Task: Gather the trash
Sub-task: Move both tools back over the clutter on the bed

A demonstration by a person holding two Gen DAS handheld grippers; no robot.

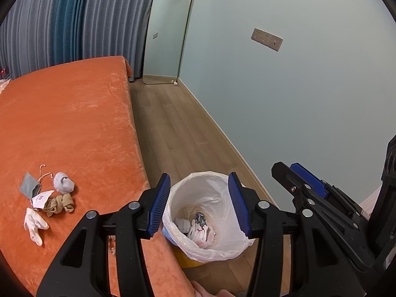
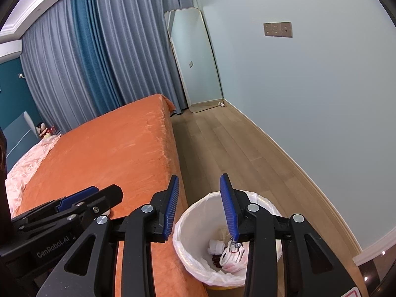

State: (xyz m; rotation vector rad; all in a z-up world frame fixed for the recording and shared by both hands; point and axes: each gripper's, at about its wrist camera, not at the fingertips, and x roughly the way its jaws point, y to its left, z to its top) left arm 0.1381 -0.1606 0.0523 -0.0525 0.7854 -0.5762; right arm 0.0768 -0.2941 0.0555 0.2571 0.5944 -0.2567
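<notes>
A bin lined with a white bag (image 1: 217,198) (image 2: 195,232) stands on the floor against the bed's side. In it lie crumpled white wrappers (image 1: 201,234) and a dark speckled scrap (image 1: 200,218). My left gripper (image 1: 200,198) hangs over the bin, open, with nothing between its blue pads. To its right, my right gripper (image 2: 200,198) (image 1: 287,167) also hangs over the bin, open and empty. On the orange bed (image 1: 74,123) to the left lie a grey sock ball (image 1: 63,182), a tan sock (image 1: 60,204), a white sock (image 1: 34,225), a grey pouch (image 1: 29,185) and a white tag (image 1: 42,198).
A strip of wooden floor (image 1: 178,128) runs between the bed and the pale wall. A tall mirror (image 1: 168,32) leans in the far corner beside blue curtains (image 2: 86,61). Pink bedding (image 2: 24,168) lies at the bed's far left.
</notes>
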